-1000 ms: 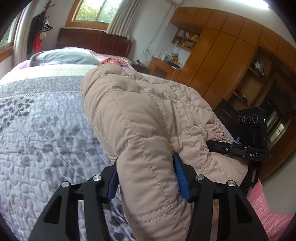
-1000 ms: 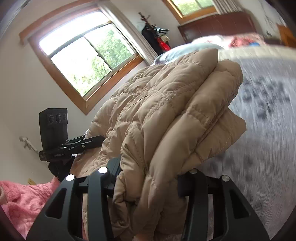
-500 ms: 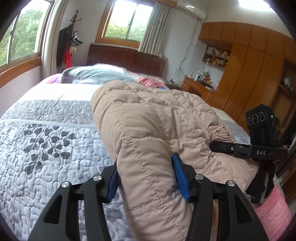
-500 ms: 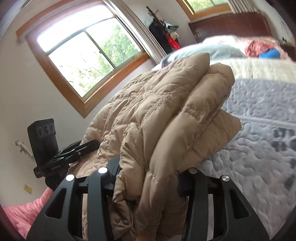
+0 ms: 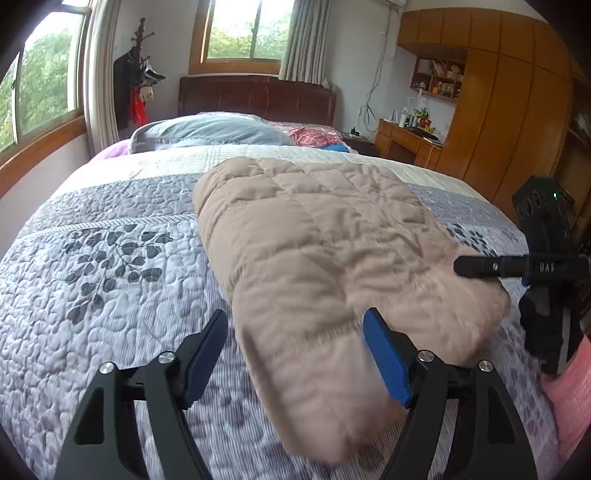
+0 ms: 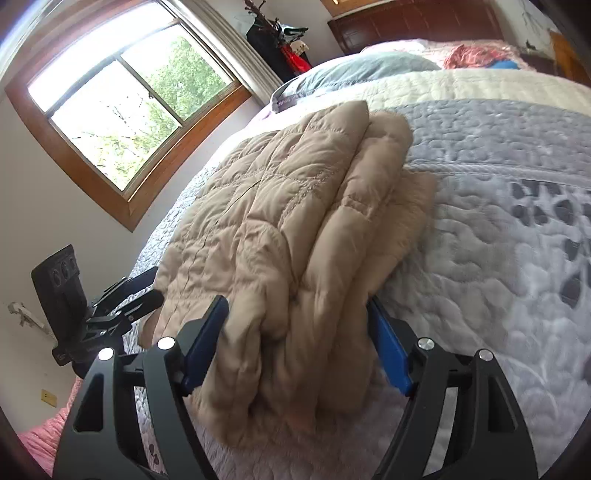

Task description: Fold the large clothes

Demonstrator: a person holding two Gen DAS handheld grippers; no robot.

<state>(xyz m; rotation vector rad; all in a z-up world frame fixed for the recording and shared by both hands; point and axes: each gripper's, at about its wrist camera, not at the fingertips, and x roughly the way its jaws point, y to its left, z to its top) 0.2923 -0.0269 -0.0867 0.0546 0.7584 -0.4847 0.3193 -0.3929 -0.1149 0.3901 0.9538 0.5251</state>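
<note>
Here, a wide bed point(image 5: 110, 295) covered in a grey quilted spread point(image 6: 498, 240) with a dark leaf print fills most of both wrist views, and a folded beige padded jacket point(image 5: 314, 240) lies on top of it near the foot end. In the right wrist view the jacket point(image 6: 288, 221) shows as several stacked layers, its folded edges running away toward the pillows. A dark wooden headboard point(image 5: 258, 99) stands at the far end under a window point(image 5: 240, 29), with a grey pillow point(image 5: 210, 133) and a red patterned cloth point(image 5: 314, 136) before it. An orange-brown wardrobe point(image 5: 517, 110) and a desk point(image 5: 406, 140) line the room's right wall in the left wrist view; a second window point(image 6: 122, 103) with a wooden frame sits on the opposite wall.

The left gripper point(image 5: 295, 354) is spread wide, its blue pads point(image 5: 384, 354) standing on either side of the jacket's near end, the left one apart from the cloth and the right one just beside it. The right gripper point(image 6: 295, 343) also stands wide, its blue pads point(image 6: 388, 350) flanking the thick near edge of the stacked layers, close to the fabric without squeezing it. Each gripper also appears at the edge of the other's view, as a black camera block on an arm.
</note>
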